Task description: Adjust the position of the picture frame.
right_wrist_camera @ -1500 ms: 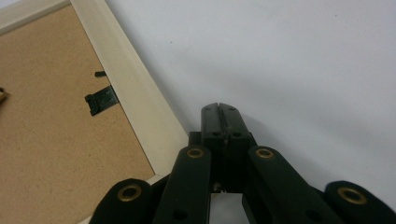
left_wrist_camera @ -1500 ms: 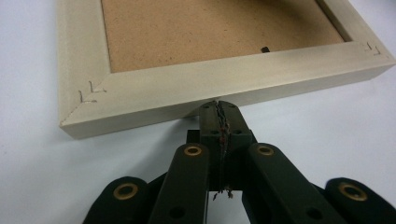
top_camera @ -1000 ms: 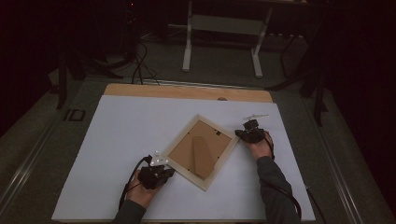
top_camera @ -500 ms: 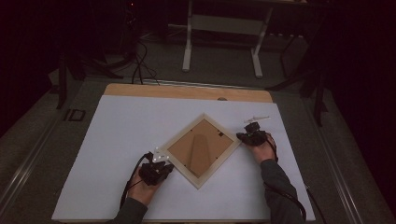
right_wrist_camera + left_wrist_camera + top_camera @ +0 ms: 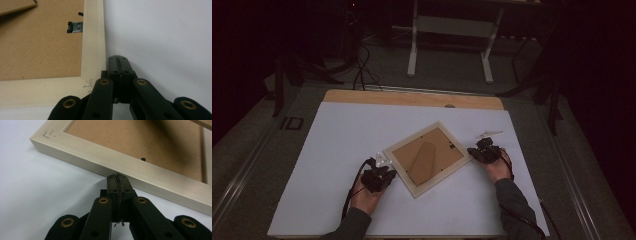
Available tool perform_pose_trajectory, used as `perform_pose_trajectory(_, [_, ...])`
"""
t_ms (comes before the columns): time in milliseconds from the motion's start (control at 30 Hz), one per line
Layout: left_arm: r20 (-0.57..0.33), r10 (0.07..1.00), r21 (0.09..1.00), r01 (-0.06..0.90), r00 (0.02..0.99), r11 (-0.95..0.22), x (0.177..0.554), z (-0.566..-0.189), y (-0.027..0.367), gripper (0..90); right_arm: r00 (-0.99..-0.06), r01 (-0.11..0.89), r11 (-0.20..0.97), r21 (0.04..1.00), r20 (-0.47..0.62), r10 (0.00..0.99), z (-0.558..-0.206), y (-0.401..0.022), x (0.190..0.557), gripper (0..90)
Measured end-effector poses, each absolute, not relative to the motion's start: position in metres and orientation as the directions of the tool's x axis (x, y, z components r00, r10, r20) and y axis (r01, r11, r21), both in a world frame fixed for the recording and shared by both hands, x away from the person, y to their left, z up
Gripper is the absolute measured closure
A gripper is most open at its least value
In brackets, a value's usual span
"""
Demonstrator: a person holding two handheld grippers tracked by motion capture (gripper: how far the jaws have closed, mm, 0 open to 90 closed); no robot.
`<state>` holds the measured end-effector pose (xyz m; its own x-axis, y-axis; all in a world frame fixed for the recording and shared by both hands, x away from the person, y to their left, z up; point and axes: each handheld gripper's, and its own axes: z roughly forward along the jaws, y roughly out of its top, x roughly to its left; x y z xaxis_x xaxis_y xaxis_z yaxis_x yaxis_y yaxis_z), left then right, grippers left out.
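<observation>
While both sets of jaws are closed and empty, the left gripper [image 5: 117, 176] touches the picture frame [image 5: 428, 157]. The right gripper [image 5: 117, 58] sits beside its corner. Stiff, light, likely glazed: push or grip the wooden rim.

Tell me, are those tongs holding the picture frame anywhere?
No. Both tongs, left and right, are shut on nothing, their tips against the outer edges of the picture frame.

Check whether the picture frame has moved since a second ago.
Yes. The picture frame has turned counterclockwise on the white sheet, its far corner swinging left relative to the wooden table edge.
</observation>
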<state>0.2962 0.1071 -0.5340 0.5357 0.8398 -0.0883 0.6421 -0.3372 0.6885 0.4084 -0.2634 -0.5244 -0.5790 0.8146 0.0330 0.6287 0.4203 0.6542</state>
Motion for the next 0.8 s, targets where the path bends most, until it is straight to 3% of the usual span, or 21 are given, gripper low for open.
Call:
perform_pose_trajectory(167, [-0.081, 0.851, 0.687, 0.647, 0.519, -0.329, 0.304, -0.534, 0.109, 89.9, -0.586, 0.621, 0.441, 0.648, 0.01, 0.81, -0.523, -0.263, 0.4, 90.0])
perform_pose_trajectory(433, [-0.094, 0.864, 0.693, 0.655, 0.495, -0.3, 0.313, -0.535, 0.113, 90.0, -0.555, 0.638, 0.369, 0.676, 0.073, 0.828, -0.528, -0.268, 0.386, 90.0])
perform_pose_trajectory(800, [-0.119, 0.867, 0.693, 0.666, 0.484, -0.276, 0.322, -0.535, 0.116, 90.0, -0.559, 0.63, 0.355, 0.691, 0.086, 0.825, -0.53, -0.272, 0.369, 90.0])
